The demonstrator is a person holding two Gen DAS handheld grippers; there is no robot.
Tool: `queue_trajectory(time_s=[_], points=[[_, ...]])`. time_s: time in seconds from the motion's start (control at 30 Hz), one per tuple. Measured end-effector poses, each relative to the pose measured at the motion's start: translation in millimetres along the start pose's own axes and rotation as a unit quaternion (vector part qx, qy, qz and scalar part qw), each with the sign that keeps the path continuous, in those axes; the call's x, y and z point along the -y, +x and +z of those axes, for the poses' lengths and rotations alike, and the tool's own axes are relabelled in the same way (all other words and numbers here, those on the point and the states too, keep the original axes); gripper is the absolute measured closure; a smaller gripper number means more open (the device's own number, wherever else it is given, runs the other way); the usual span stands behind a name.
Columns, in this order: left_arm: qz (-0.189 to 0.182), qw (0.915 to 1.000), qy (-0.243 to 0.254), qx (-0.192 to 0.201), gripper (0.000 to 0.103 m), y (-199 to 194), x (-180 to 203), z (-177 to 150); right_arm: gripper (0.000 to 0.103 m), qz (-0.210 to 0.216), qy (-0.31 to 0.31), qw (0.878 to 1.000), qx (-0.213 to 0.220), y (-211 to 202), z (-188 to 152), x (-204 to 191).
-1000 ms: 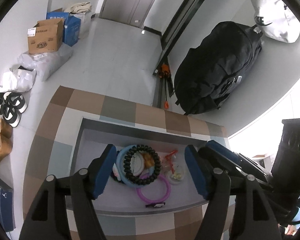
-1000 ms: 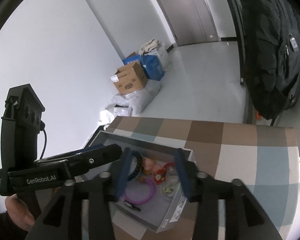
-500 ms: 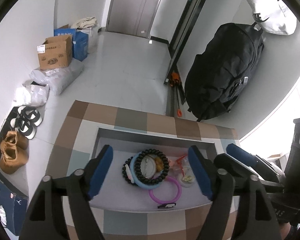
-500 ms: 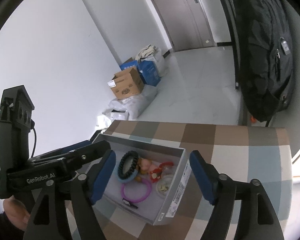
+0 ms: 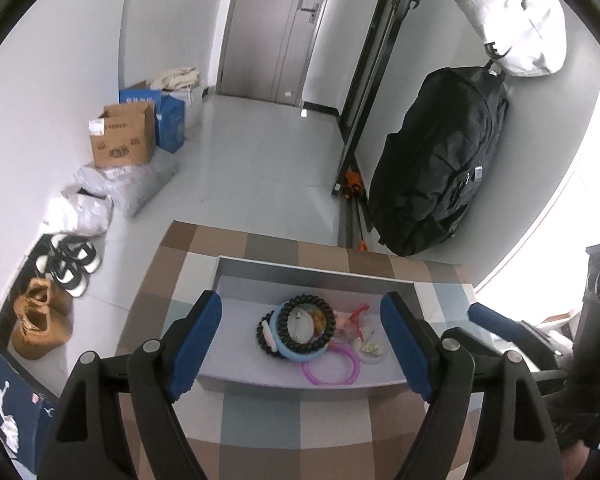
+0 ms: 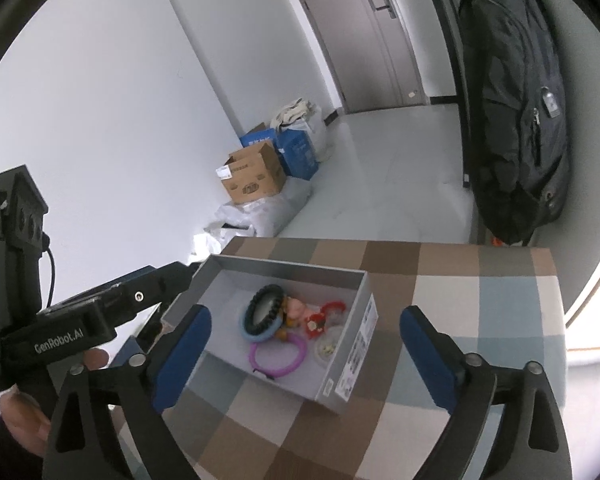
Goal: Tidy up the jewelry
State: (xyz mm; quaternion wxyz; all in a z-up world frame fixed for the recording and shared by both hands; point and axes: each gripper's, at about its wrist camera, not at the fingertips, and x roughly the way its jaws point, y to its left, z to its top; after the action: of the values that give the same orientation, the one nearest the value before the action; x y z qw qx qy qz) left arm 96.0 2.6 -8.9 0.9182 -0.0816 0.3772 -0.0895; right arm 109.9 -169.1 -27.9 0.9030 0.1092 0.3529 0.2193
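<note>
Grey box [image 5: 312, 276] ahead of my left tool [image 5: 300, 332] already holds every piece; both tools empty, right tool [image 6: 304, 344] spreading wider. Looks basically done.

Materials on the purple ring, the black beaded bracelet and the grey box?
Purple ring: looks like translucent plastic or silicone; thin, smooth, glossy.
Black beaded bracelet: rounded dark beads with a slight sheen, so plastic, wood or stone; cannot tell which.
Grey box: likely matte cardboard; thin straight walls, printed label.
</note>
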Motion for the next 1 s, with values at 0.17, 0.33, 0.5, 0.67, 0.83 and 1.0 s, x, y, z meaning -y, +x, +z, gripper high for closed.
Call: queue_trajectory(time_s=[0.17,0.33,0.5,0.67,0.83,1.0], points=[[0.007,0.9999,0.0,0.015,0.024,-11,3,-9,0.0,-0.01,-0.01,1.0,0.015,-14,-8,-7],[0.021,0.9991,0.001,0.036,0.016,-27,3,-14,0.0,-0.024,-0.014,0.999,0.027,-28,-19,-9],[0.033,0.9982,-0.008,0.049,0.015,-39,-2,-19,0.0,-0.031,-0.017,0.999,0.038,-44,-32,-11],[0.041,0.9974,0.001,0.059,0.015,-45,2,-27,0.0,-0.036,-0.029,0.998,0.053,-58,-40,-19],[0.042,0.9973,0.007,0.06,0.015,-51,8,-37,0.0,-0.043,-0.035,0.997,0.062,-69,-50,-26],[0.045,0.9971,0.006,0.062,0.015,-56,9,-45,0.0,-0.05,-0.04,0.995,0.072,-78,-57,-29]])
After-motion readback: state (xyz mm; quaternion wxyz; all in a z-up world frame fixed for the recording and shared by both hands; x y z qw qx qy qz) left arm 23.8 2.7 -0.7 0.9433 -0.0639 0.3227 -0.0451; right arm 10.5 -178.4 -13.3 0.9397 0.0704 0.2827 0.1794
